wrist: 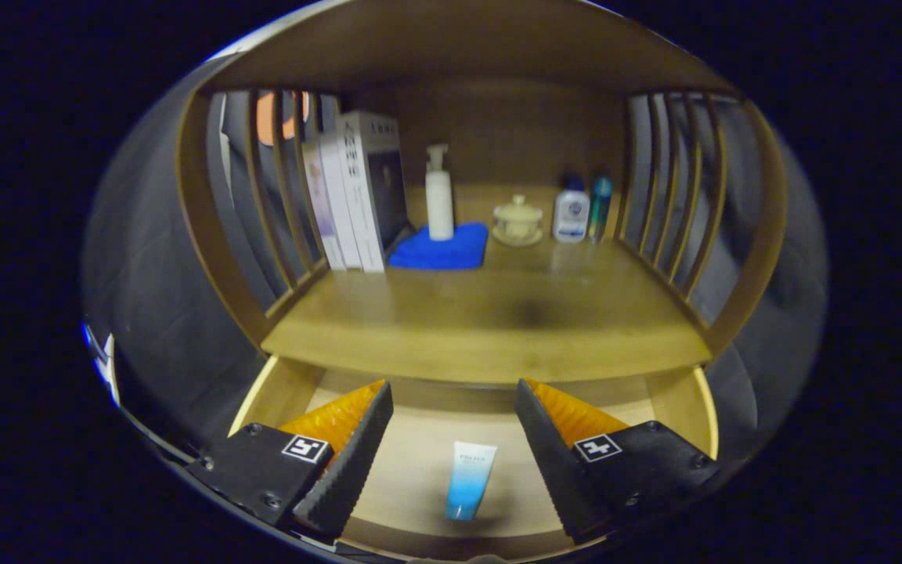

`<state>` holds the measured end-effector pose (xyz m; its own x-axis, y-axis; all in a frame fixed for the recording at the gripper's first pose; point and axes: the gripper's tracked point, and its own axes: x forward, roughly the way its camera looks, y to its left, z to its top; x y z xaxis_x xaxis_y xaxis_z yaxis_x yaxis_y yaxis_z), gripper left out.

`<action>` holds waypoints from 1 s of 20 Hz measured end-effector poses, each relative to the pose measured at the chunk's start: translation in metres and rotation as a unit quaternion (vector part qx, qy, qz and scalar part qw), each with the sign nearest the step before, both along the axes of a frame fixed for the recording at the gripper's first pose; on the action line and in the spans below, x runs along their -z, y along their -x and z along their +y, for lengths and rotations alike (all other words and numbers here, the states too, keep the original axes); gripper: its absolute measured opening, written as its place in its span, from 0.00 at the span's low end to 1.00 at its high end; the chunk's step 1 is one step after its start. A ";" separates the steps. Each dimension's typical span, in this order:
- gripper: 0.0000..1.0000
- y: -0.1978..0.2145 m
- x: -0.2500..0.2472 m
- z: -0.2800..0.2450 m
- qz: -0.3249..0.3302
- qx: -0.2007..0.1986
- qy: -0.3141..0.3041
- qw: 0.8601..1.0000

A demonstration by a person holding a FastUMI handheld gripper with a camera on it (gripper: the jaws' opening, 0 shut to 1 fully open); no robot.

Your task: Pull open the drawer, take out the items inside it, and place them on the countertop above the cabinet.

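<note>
While hovering over open drawer (pixel 678 403), gripper (pixel 453 407) with jaws wide and holding nothing, tube (pixel 469 479) flat on drawer floor between fingers at 6 o'clock, countertop (pixel 490 321) beyond at 12 o'clock, with books (pixel 357 192), pump bottle (pixel 439 196) on cloth (pixel 441 249), jar (pixel 518 221), two bottles (pixel 572 213).

From my remote seat I saw a dim wooden cabinet (pixel 498 47) with a solid back panel (pixel 498 125), slatted sides (pixel 670 196) showing grey beyond, its surface (pixel 490 321) lit warmly at the front, and books (pixel 357 188), bottles (pixel 572 211) and a blue cloth (pixel 443 251) ranged along the rear.
</note>
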<state>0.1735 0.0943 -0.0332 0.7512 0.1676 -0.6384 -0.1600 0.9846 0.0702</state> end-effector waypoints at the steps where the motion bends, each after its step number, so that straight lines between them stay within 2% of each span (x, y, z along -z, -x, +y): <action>1: 0.99 0.000 0.016 0.001 0.028 0.000 -0.002 1.000; 7: 0.97 0.010 0.084 -0.006 0.155 0.028 0.013 0.988; 9: 0.97 0.016 0.101 -0.012 0.190 0.031 0.032 0.981; 11: 0.96 0.026 0.113 -0.010 0.232 0.036 0.021 0.972; 15: 0.95 0.031 0.125 -0.024 0.265 0.058 0.033 0.962; 20: 0.87 0.039 0.129 -0.027 0.297 0.074 0.052 0.951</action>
<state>0.1345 0.0674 -0.1619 0.2628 0.0014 -0.9648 0.0179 0.9998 0.0063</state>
